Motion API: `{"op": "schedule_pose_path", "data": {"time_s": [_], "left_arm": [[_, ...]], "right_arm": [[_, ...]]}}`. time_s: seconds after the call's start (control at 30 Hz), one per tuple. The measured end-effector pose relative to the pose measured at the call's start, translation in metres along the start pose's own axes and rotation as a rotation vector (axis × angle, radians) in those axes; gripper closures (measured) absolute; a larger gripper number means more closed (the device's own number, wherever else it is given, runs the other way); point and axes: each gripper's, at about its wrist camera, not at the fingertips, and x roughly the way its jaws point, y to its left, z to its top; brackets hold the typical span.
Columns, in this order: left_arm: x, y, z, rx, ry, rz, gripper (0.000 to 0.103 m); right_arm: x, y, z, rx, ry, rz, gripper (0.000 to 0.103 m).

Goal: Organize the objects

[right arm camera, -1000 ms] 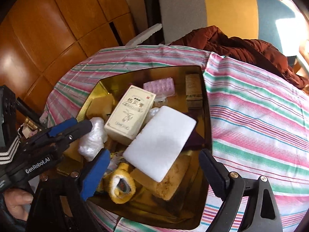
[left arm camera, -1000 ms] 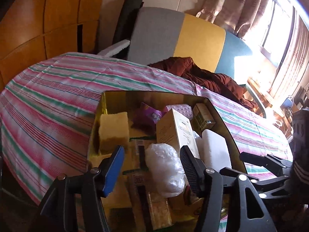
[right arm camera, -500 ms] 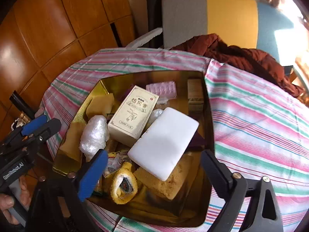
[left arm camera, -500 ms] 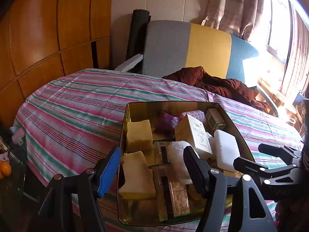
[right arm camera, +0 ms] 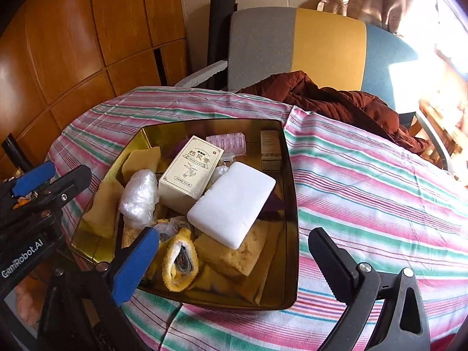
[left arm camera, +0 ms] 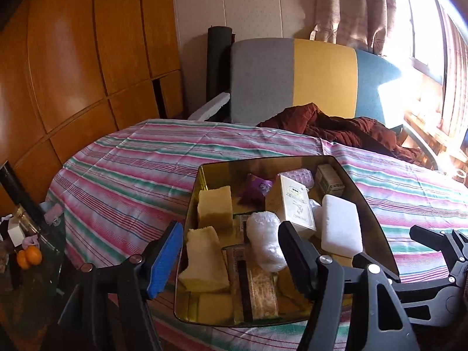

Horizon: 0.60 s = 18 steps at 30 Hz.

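Note:
A gold metal tray (left arm camera: 263, 166) (right arm camera: 292, 204) sits on the striped table, filled with several items. Among them are a white block (right arm camera: 231, 204) (left arm camera: 340, 225), a cream box with printed characters (right arm camera: 190, 169) (left arm camera: 295, 204), a plastic-wrapped bundle (right arm camera: 139, 197) (left arm camera: 264, 241), yellow sponges (left arm camera: 215, 210) and a rolled yellow towel (right arm camera: 180, 260). My left gripper (left arm camera: 231, 259) hovers open over the tray's near left part, holding nothing. My right gripper (right arm camera: 232, 264) stands wide open above the tray's near edge, also empty. Each gripper shows at the side of the other's view.
A pink-and-green striped cloth (right arm camera: 365, 193) covers the round table. Behind it stand a grey, yellow and blue chair (left arm camera: 295, 79) and a dark red jacket (right arm camera: 330, 102). Wooden panels (left arm camera: 73, 67) line the left wall. A low side table with oranges (left arm camera: 29, 257) is at the left.
Both grippers have drawn back and up from the tray, so more of the table shows. Their jaws have widened, and the plastic bundle no longer sits close between the left fingers.

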Motion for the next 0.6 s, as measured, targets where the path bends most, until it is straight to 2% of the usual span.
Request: {"op": "schedule_pose_path", "data": {"time_s": [0.23,0.6], "left_arm": [[-0.008,0.002,-0.011,-0.024,0.009,-0.04,0.035],[-0.02,0.008,-0.013,-0.046,-0.015,-0.071,0.035]], "right_arm": [[-0.016,-0.005,-0.008,0.035,-0.041,-0.05,0.0],[-0.024,0.002,-0.013,0.027,-0.052,-0.068,0.0]]}}
